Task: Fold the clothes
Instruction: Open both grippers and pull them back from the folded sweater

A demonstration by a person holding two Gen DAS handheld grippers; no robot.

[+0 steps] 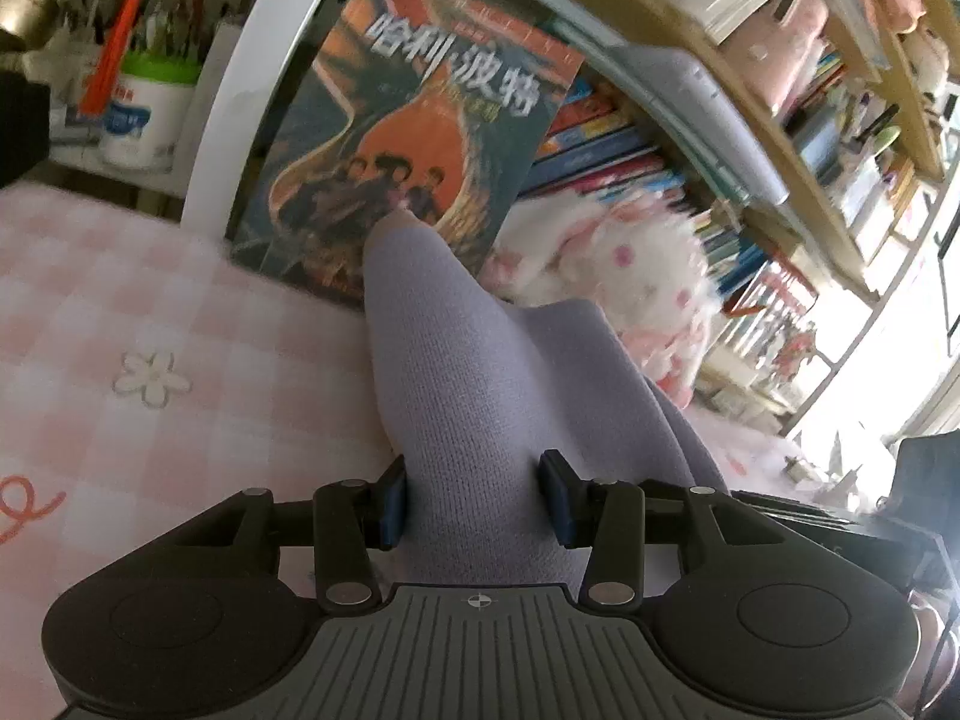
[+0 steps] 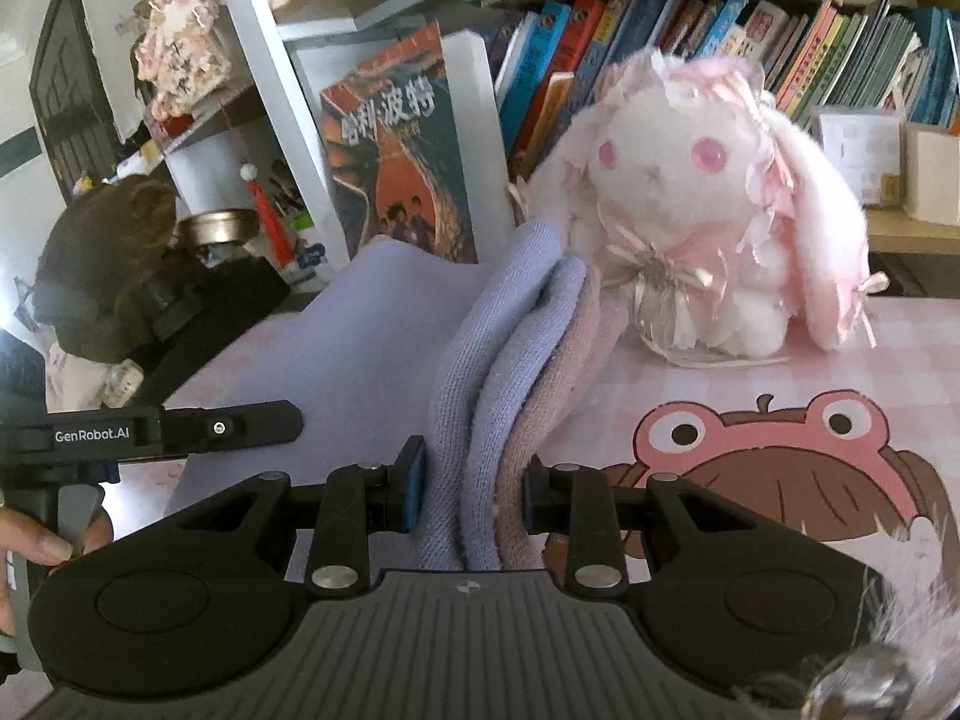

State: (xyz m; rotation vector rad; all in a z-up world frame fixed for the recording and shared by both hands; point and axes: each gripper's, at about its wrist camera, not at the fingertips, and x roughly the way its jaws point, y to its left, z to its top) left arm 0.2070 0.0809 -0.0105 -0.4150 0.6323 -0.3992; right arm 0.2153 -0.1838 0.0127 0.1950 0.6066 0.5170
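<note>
Both my grippers are clamped on the same lilac knit garment [image 1: 480, 372], lifted off the pink checked cover [image 1: 150, 312]. My left gripper [image 1: 474, 507] has a thick fold bunched between its blue pads, pads pressing the cloth on both sides; the fabric rises ahead in a ridge toward the upright book [image 1: 408, 120] with the orange cover. My right gripper [image 2: 474, 495] pinches several stacked layers, lilac outside and a pinkish layer on the right side, jaws closed tight on the bundle. From the right wrist view the garment [image 2: 360, 348] stretches flat leftward to my left gripper, seen from the side; part of a hand [image 2: 42, 540] grips its handle at the left edge. The garment's raised fold sits just beside the white and pink plush rabbit [image 2: 708, 204], which sits on the cover [image 2: 750, 378] in front of shelved books [image 2: 660, 30]. A frog cartoon print [image 2: 780, 468] is on the cover right of my right jaws. The left wrist view is blurred at the shelf side.
</note>
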